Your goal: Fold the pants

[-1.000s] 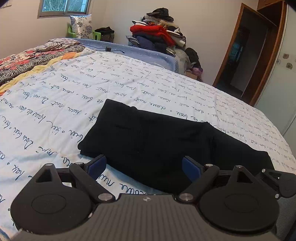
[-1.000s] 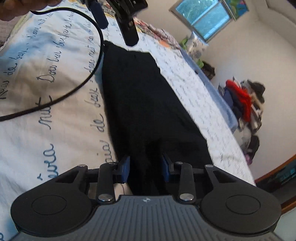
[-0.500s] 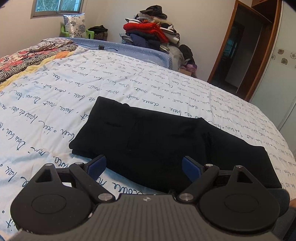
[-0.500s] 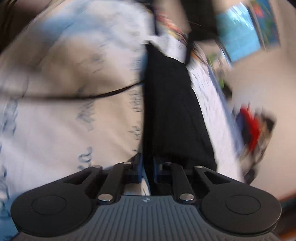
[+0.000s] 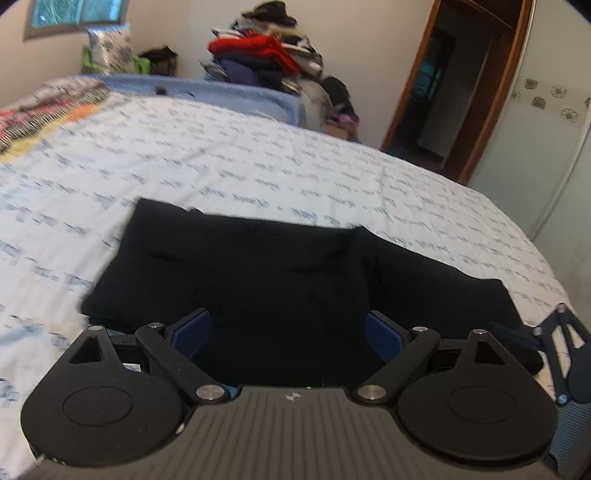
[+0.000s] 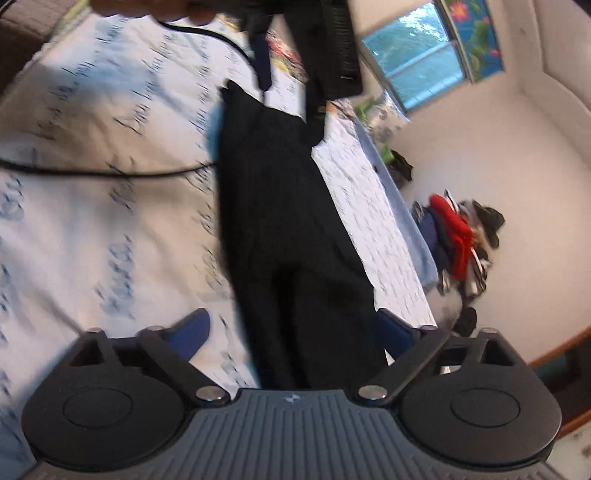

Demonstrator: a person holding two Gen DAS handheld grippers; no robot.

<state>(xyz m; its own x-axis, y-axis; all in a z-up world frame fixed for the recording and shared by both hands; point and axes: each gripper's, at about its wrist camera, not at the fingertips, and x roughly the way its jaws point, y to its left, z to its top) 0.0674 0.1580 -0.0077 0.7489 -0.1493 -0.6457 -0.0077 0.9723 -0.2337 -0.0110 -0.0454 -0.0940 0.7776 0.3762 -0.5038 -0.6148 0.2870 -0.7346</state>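
Black pants (image 5: 280,266), folded into a long strip, lie flat on the white bedsheet (image 5: 258,158) with blue script. My left gripper (image 5: 288,332) is open, its blue pads (image 5: 192,328) wide apart above the strip's near edge, touching nothing. In the right wrist view the pants (image 6: 280,206) run away from me. My right gripper (image 6: 293,328) is opening; the strip's end lies between the jaws, and the pads (image 6: 192,328) stand clear of the cloth. The left gripper (image 6: 295,62) hangs over the far end. The right gripper's edge (image 5: 565,354) shows at the right.
A black cable (image 6: 110,171) trails across the sheet left of the pants. A person's hand (image 6: 147,7) is at the top edge. A pile of clothes (image 5: 273,62) stands beyond the bed, with a doorway (image 5: 454,85) to the right. A patterned blanket (image 5: 40,110) lies far left.
My right gripper, shut on the end of the pants half a second ago, now stands wide apart with the cloth lying loose. The left gripper has shifted slightly over the pants.
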